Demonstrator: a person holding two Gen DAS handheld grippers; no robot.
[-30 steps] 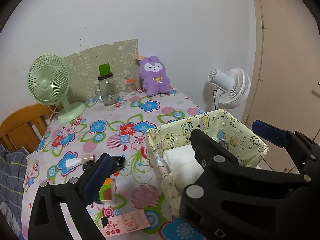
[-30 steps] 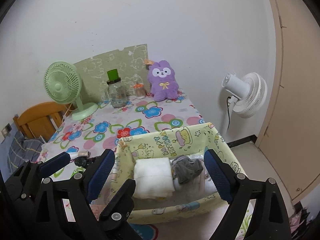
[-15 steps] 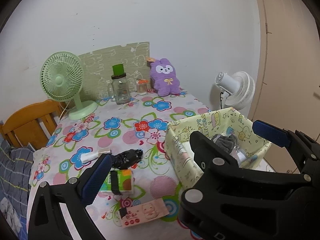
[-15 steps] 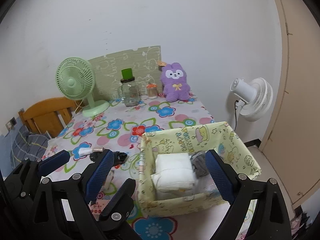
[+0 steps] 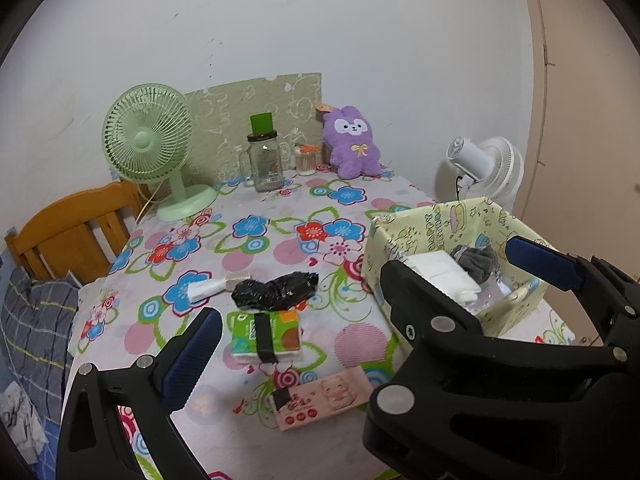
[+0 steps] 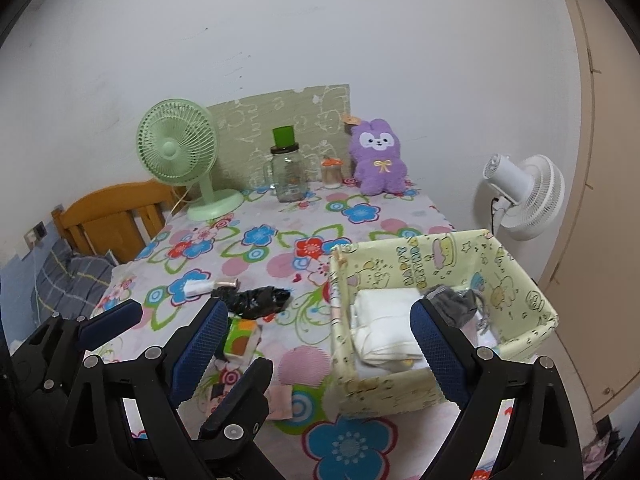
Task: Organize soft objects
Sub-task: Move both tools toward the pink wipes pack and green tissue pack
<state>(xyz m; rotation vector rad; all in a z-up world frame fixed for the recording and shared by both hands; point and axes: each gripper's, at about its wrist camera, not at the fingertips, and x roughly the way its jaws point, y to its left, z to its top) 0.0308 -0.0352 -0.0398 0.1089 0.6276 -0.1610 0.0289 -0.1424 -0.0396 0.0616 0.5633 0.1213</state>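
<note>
A yellow cartoon-print fabric box [image 5: 408, 236] [image 6: 412, 256] stands at the table's right edge. It holds a folded white cloth [image 5: 444, 272] [image 6: 384, 316] and a grey sock bundle [image 5: 476, 260] [image 6: 452, 304]. A crumpled black soft item [image 5: 276, 290] [image 6: 256, 300] lies left of the box, with a green-orange tissue pack [image 5: 266, 334] [image 6: 240, 338] in front of it. A purple plush [image 5: 354, 144] [image 6: 378, 160] sits by the far wall. My left gripper [image 5: 366, 308] is open and empty above the table's near side. My right gripper [image 6: 320, 348] is open and empty before the box.
A pink wipes pack [image 5: 320, 400] lies near the front edge and a white tube [image 5: 208, 288] beside the black item. At the back stand a green fan [image 5: 152, 144] and a glass jar [image 5: 266, 164]. A white fan [image 6: 524, 196] stands right of the table, a wooden frame [image 5: 64, 228] to its left.
Both views have pulled back and away from the box, which now sits farther right. The black item, tissue pack and wipes pack have come fully into sight. Both grippers stay open.
</note>
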